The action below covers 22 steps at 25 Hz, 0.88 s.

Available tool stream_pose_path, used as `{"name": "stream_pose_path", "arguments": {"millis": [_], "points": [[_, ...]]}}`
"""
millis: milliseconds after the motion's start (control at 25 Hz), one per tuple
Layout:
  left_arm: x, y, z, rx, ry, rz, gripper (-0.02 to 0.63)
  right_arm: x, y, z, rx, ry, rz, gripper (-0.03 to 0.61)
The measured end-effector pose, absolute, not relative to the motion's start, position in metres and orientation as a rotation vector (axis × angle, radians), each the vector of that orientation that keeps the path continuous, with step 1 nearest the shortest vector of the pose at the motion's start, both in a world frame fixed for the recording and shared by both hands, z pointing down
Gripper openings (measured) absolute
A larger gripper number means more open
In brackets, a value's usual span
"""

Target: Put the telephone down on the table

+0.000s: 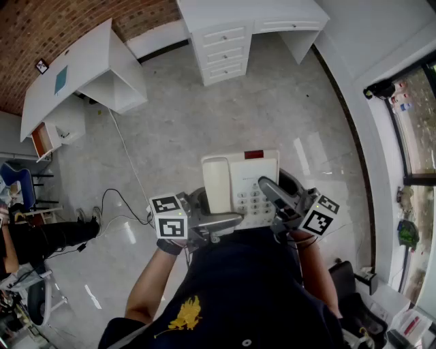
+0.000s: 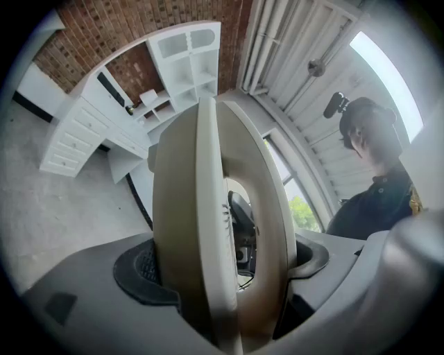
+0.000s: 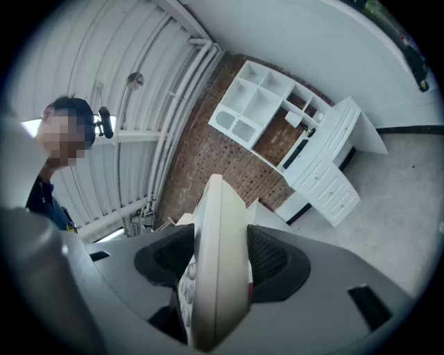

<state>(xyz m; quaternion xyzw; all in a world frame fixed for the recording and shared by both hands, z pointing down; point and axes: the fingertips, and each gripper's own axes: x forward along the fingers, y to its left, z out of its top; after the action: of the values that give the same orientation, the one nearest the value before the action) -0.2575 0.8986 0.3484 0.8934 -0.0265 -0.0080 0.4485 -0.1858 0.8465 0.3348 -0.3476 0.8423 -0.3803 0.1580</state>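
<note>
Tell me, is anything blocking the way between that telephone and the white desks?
Nothing visible. The left gripper and right gripper hold the telephone, and only floor lies between it and the drawer desk.

left gripper [image 1: 221, 222] and right gripper [image 1: 271, 193] held level, both jaws clamped on the telephone [image 1: 235, 178]
</note>
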Motion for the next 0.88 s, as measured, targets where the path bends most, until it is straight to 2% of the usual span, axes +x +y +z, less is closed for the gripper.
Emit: {"name": "stream_pose_path", "arguments": {"millis": [360, 880], "points": [[-0.174, 0.915, 0.351, 2.239, 0.072, 0.045, 0.451, -0.097, 0.872, 0.337, -1.111, 2.316, -1.033, 0.23], [-0.168, 0.903, 0.344, 2.243, 0.023, 0.046, 0.451, -0.091, 0.859, 0.332, -1.098, 2.31, -1.034, 0.233]]}}
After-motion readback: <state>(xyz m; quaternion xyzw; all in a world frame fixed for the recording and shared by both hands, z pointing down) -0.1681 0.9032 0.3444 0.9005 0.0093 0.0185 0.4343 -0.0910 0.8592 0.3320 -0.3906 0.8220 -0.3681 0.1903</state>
